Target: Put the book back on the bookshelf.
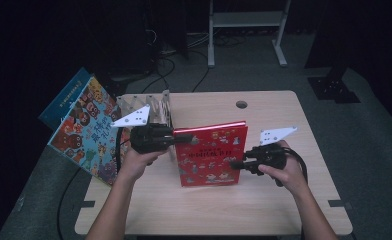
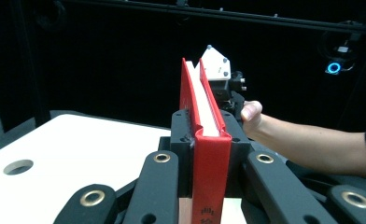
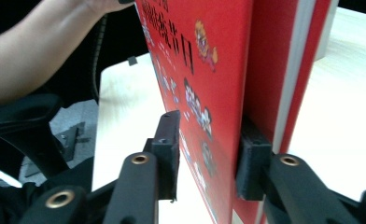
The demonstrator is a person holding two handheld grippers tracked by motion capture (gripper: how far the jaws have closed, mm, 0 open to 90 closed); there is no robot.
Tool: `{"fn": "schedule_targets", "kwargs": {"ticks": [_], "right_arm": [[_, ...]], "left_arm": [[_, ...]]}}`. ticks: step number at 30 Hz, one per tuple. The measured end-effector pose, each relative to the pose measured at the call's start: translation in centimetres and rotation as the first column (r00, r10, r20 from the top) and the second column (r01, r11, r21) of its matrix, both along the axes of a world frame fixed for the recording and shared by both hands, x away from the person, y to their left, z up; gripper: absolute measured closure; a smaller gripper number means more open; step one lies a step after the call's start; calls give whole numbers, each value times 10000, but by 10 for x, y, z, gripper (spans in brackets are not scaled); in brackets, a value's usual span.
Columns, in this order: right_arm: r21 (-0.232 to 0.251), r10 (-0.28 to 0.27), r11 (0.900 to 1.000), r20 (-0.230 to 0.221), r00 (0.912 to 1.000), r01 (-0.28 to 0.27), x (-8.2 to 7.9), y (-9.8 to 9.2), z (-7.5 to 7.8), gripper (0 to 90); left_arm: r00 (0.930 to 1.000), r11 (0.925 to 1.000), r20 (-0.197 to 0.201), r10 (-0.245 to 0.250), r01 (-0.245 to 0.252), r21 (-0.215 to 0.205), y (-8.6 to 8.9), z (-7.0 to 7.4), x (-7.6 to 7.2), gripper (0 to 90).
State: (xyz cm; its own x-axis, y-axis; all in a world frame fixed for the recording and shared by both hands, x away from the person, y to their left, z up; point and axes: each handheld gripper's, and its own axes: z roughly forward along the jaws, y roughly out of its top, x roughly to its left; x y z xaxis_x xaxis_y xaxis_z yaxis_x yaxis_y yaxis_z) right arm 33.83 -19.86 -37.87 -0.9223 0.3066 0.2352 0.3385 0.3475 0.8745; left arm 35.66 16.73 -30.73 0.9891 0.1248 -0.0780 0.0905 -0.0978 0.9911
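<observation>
We see left tongs (image 2: 204, 140) pinching red book (image 1: 211, 152) spine; right tongs (image 3: 209, 156) spread, straddling its edge; clear rack (image 1: 151, 107) half-hidden behind.

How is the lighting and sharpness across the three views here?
High view: dim and soft, dark surroundings, the red book and table lit. Left gripper view: fairly sharp, black background, pale table. Right gripper view: the close cover blurs; table bright.
</observation>
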Motion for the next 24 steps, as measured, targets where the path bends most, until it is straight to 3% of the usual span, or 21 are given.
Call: {"fn": "schedule_targets", "kwargs": {"ticks": [9, 16, 19, 22, 23, 24], "right_arm": [[-385, -651, 9971, 192, 9977, 658, 1, -9, -6, 555], [-664, -1563, 9848, 616, 9858, 1603, 3, -16, -7, 411], [-821, -2583, 9605, 935, 9615, 2660, 6, -25, -10, 373], [-1090, -3802, 9150, 894, 9206, 3885, 12, -35, -18, 309], [-1211, -4194, 8956, 909, 9033, 4280, 13, -38, -21, 300], [-1268, -4378, 8855, 947, 8941, 4470, 14, -41, -24, 277]], "left_arm": [[9992, 9992, 91, 391, -392, 82, 4, 2, -2, 798], [9969, 9968, 77, 780, -781, 147, 4, 4, -3, 798], [9954, 9951, 33, 961, -961, 236, 5, 6, -4, 798], [9928, 9923, -20, 1200, -1199, 316, 5, 8, -5, 798], [9922, 9917, -15, 1248, -1247, 309, 5, 9, -5, 798], [9915, 9909, -10, 1303, -1302, 340, 5, 9, -6, 798]]}}
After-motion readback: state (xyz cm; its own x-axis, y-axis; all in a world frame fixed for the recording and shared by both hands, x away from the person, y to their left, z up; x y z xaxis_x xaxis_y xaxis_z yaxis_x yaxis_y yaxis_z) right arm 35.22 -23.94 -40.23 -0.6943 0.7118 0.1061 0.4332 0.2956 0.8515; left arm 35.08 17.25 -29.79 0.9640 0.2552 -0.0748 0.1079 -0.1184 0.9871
